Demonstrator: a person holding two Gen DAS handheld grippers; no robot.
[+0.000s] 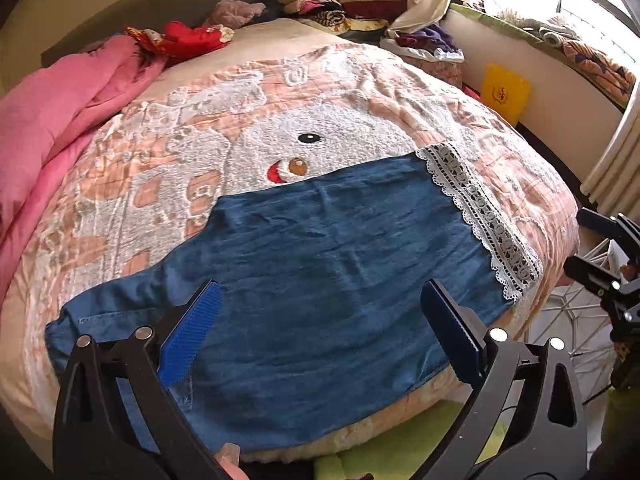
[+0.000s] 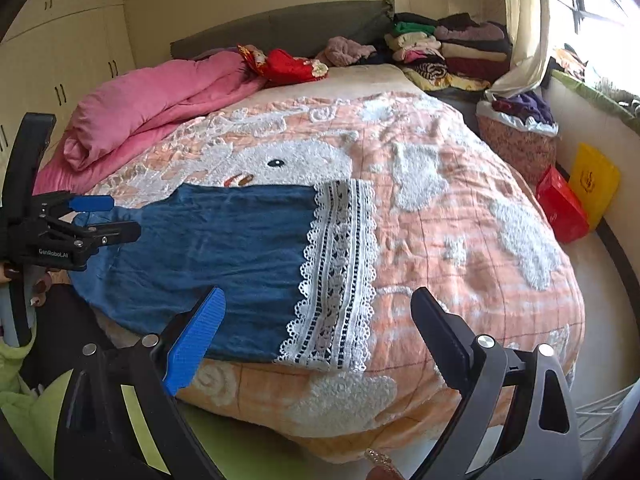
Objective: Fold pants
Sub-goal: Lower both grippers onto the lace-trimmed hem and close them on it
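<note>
Blue denim pants lie flat on the bed near its front edge, with a white lace hem at the right end and the waist end at the left. My left gripper hovers open above the middle of the pants, nothing between its fingers. In the right wrist view the pants stretch left from the lace hem. My right gripper is open and empty, just in front of the hem end. The left gripper shows there over the waist end, and the right gripper appears at the right edge of the left wrist view.
The bed is covered by a peach and white bear blanket. A pink quilt is bunched at the back left, and folded clothes are stacked at the headboard. Red and yellow bags stand by the right wall.
</note>
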